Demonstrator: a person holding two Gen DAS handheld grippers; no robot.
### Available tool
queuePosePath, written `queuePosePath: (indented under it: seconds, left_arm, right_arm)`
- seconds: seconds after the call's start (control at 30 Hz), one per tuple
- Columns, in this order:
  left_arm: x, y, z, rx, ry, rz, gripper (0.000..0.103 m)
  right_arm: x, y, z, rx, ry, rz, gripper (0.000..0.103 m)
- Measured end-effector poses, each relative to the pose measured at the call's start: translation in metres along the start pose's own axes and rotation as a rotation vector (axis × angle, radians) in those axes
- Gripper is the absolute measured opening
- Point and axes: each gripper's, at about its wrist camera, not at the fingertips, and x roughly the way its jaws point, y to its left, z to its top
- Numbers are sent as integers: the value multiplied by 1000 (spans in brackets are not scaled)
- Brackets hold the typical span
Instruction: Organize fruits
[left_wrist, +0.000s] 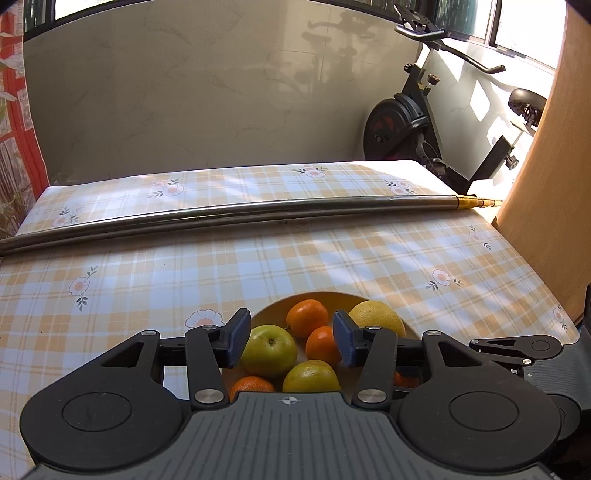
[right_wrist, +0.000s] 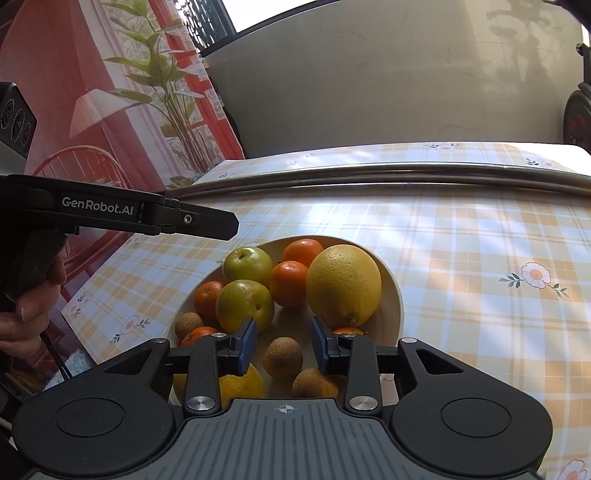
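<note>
A cream bowl (right_wrist: 393, 295) on the checked tablecloth holds fruit: a large yellow lemon (right_wrist: 343, 284), two green apples (right_wrist: 245, 306), several small oranges (right_wrist: 289, 282) and small brown fruits (right_wrist: 282, 357). My right gripper (right_wrist: 283, 346) is open and empty, hovering over the bowl's near side above a brown fruit. My left gripper (left_wrist: 291, 339) is open and empty above the same bowl (left_wrist: 271, 308), over a green apple (left_wrist: 269, 350) and oranges (left_wrist: 306, 317). The left gripper also shows in the right wrist view (right_wrist: 218, 223), left of the bowl.
A long metal pole (left_wrist: 258, 214) lies across the table behind the bowl. An exercise bike (left_wrist: 424, 122) stands beyond the far right corner. A wooden panel (left_wrist: 554, 184) rises at the right. A red patterned curtain (right_wrist: 110, 110) hangs at the left.
</note>
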Motion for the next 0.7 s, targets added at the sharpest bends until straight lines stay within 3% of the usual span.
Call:
queuePosePath:
  seconds: [0.13, 0.23, 0.3, 0.33, 0.37, 0.43, 0.7]
  left_arm:
    - [-18, 1, 0, 13, -45, 37, 61]
    - [-31, 2, 1, 21, -69, 23, 80]
    - [-41, 1, 1, 26, -86, 19, 89]
    - [-45, 0, 0, 28, -92, 20, 93]
    - [-49, -1, 0, 28, -96, 22, 96]
    - [-55, -3, 0, 29, -105, 25, 97]
    - [-76, 0, -8, 13, -129, 22, 99]
  right_arm:
    - [-8, 3, 3, 3, -14, -12, 39]
    - [-18, 6, 7, 5, -36, -24, 58]
    - [-23, 8, 10, 2, -43, -31, 59]
    - [-26, 9, 12, -1, -46, -44, 69]
    - [-29, 11, 14, -3, -52, -65, 84]
    - [-34, 14, 16, -7, -64, -98, 99]
    - [-48, 21, 21, -17, -69, -177, 103]
